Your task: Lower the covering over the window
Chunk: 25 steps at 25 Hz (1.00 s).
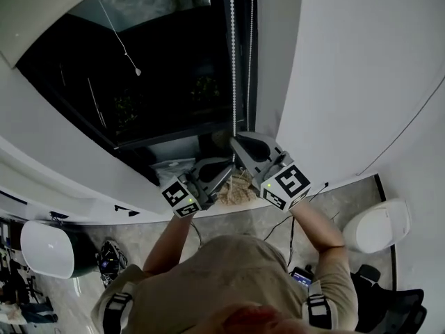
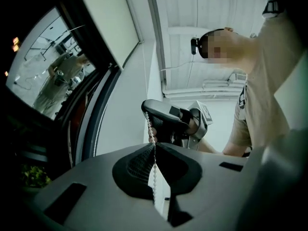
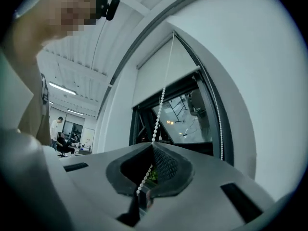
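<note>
White bead chain (image 1: 232, 61) hangs vertically at the right edge of the window (image 1: 139, 82), below a roller blind (image 3: 156, 76) covering only the top of the glass. Right claw (image 3: 153, 146) and, just beneath it, left claw (image 2: 154, 146) are both clenched on one strand; the pull likely runs straight down.

Bead chain (image 2: 155, 179) clamped in the left gripper (image 2: 154, 147)
The jaws are seen pressed together on the white chain, which is led up to the right gripper (image 2: 153, 115) just beyond. A dark window (image 2: 48, 76) is shown at the left with a pale blind (image 2: 106, 18) above it, and a person's beige shirt (image 2: 269, 90) at the right.
</note>
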Motion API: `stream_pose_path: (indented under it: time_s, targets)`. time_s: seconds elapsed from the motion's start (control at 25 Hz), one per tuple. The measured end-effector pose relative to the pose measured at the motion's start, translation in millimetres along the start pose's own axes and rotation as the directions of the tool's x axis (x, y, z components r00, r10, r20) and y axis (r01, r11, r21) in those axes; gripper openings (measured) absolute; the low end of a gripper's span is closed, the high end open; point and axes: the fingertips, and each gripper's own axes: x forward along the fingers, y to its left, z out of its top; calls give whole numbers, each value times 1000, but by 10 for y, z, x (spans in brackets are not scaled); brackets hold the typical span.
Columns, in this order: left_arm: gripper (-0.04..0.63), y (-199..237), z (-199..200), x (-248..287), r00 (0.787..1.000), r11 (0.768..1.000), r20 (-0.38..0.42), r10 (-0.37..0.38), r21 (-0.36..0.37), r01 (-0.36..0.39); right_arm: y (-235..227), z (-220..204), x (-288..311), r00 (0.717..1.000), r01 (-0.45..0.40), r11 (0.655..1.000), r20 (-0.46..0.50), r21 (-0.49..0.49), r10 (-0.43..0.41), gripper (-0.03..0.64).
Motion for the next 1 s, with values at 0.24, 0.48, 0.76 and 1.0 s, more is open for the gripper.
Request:
stream_pose_path:
  time_s: [0.24, 0.48, 0.76, 1.0]
  targets:
    - [147, 218, 542, -155, 991, 1000, 128, 29, 0, -29, 228, -811, -37, 981, -56, 996, -181, 76, 69, 9]
    - [63, 180, 670, 318, 1000, 998, 23, -6, 65, 4, 338, -869, -62, 983, -70, 996, -166, 61, 79, 9]
    - [23, 279, 559, 61, 997, 996, 41, 59, 63, -62, 251, -417, -350, 998, -27, 999, 59, 42, 24, 132]
    - [23, -36, -3, 41, 1000, 1000, -30, 8, -4, -8, 186, 17, -54, 994, -76, 997, 78, -2, 76, 110]
